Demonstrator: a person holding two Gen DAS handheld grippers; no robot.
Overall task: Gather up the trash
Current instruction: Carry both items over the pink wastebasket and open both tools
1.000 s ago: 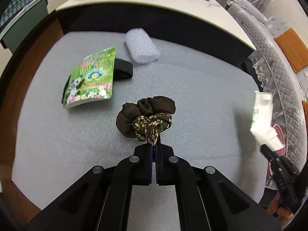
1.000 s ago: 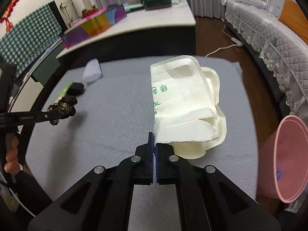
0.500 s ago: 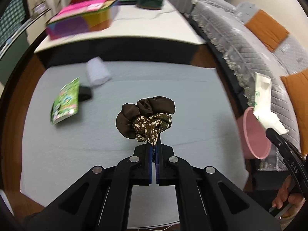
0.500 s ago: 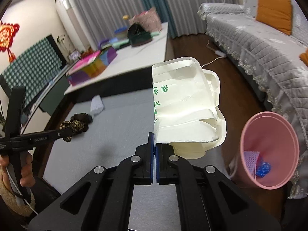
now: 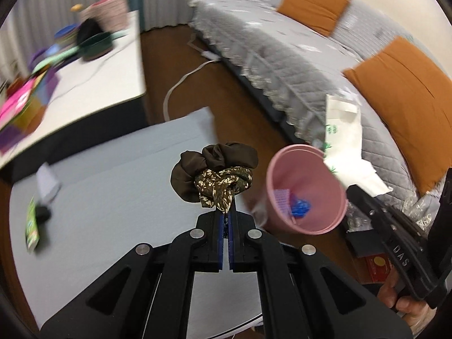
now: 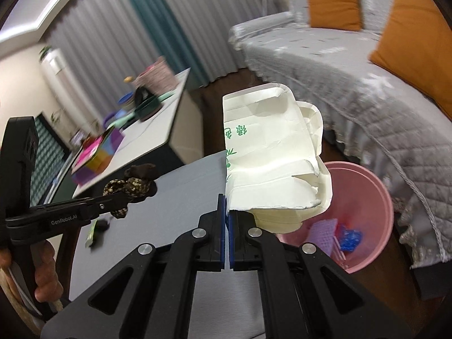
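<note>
Left wrist view shows one brown scrunchie [image 5: 214, 176] clamped between the closed tips of the left gripper [image 5: 225, 220], held in the air above the far edge of the grey table [image 5: 113, 197]. One pink bin [image 5: 306, 189] stands just beyond that edge, tilted open toward the camera, with two small pieces lying inside: a purple one [image 5: 282, 197] and a blue one [image 5: 301, 207]. One white paper container [image 5: 343, 147] with green print hangs over the bin's rim, pinched by the right gripper [image 5: 351, 190], whose black body reaches in from the lower right with a hand [image 5: 406, 305] under it. Back on the table lie three things, all blurred: a green packet [image 5: 32, 226], a black object [image 5: 43, 213] and a white one [image 5: 48, 180].

Right wrist view gives the same count. The right gripper [image 6: 227, 212] is shut on the container's [image 6: 271, 152] lower left corner, holding it upright and above the near side of the bin [image 6: 375, 197]. The left gripper [image 6: 124, 197] enters level from the left, carrying the scrunchie [image 6: 132, 186] over the table [image 6: 180, 197]. Two orange cushions [image 6: 333, 2] sit on the one grey sofa [image 6: 353, 84].
</note>
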